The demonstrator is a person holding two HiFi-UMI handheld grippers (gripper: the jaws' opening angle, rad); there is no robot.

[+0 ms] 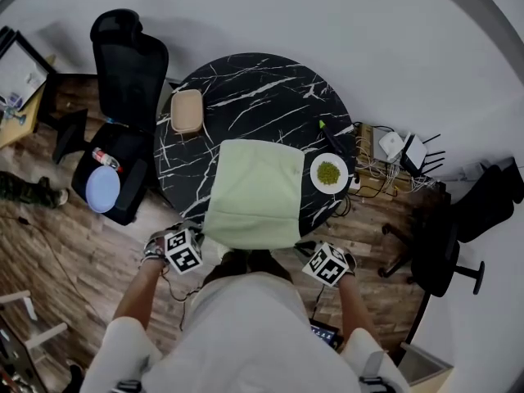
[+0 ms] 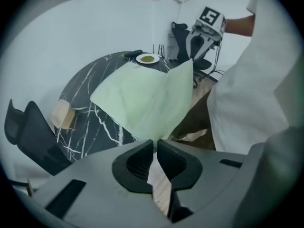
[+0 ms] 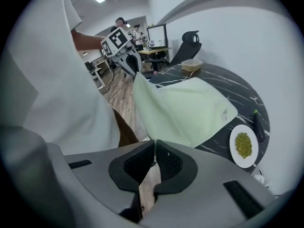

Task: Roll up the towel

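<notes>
A pale green towel [image 1: 258,191] lies spread over the near half of a round black marble table [image 1: 262,88]. Its near edge is lifted off the table rim toward the person. My left gripper [image 1: 196,248] pinches the towel's near left corner, and in the left gripper view the jaws [image 2: 155,144] are shut on the cloth [image 2: 142,99]. My right gripper [image 1: 315,256] holds the near right corner. The right gripper view shows those jaws [image 3: 155,144] shut, with the towel [image 3: 185,110] running down into them. Each gripper view also catches the other gripper [image 2: 209,20] [image 3: 118,42] across the raised edge.
A beige container [image 1: 187,110] sits at the table's left. A white plate of green bits [image 1: 329,173] and a dark pen [image 1: 332,137] lie right of the towel. A black office chair [image 1: 123,97] stands left, and cables with white boxes [image 1: 401,150] and another chair [image 1: 442,244] are right.
</notes>
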